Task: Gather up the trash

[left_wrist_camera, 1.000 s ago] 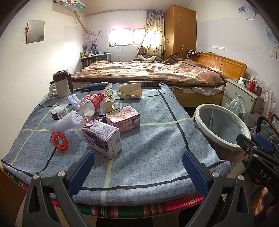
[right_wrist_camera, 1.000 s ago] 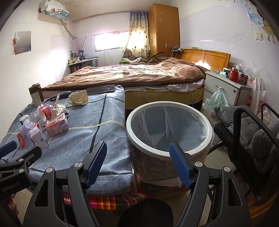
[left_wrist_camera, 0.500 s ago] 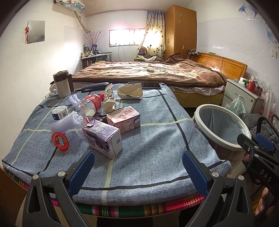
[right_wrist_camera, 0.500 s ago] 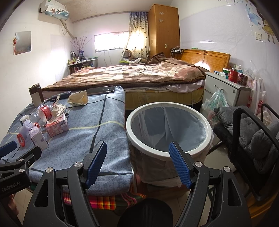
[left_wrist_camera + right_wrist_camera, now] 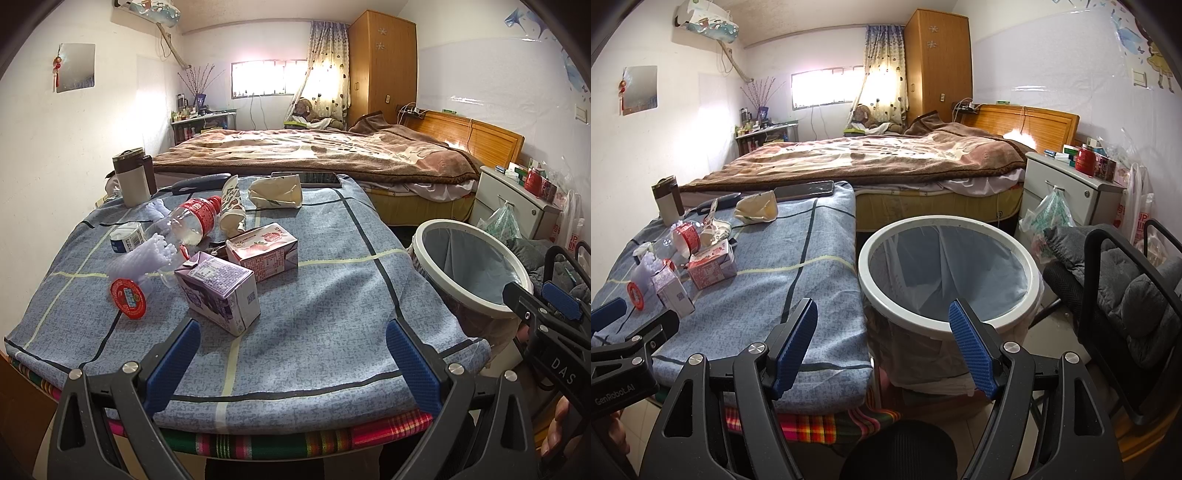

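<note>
Trash lies on the blue-cloth table (image 5: 332, 314): a purple carton (image 5: 218, 291), a pink carton (image 5: 264, 251), a clear bottle with a red label (image 5: 192, 223), a red-lidded cup (image 5: 127, 293), white foam netting (image 5: 144, 254), a crumpled paper cup (image 5: 232, 206) and a beige wrapper (image 5: 277, 192). My left gripper (image 5: 291, 356) stands open over the table's near edge, just short of the purple carton. My right gripper (image 5: 882, 345) is open and empty in front of the white-rimmed trash bin (image 5: 945, 258) beside the table (image 5: 798, 280).
A brown-and-white tumbler (image 5: 133, 181), a small white tub (image 5: 127, 236), a dark phone (image 5: 319, 179) and a dark case (image 5: 201, 182) sit at the table's far side. A bed (image 5: 314, 155), a nightstand (image 5: 1071, 192) and a black chair (image 5: 1126, 288) surround the bin.
</note>
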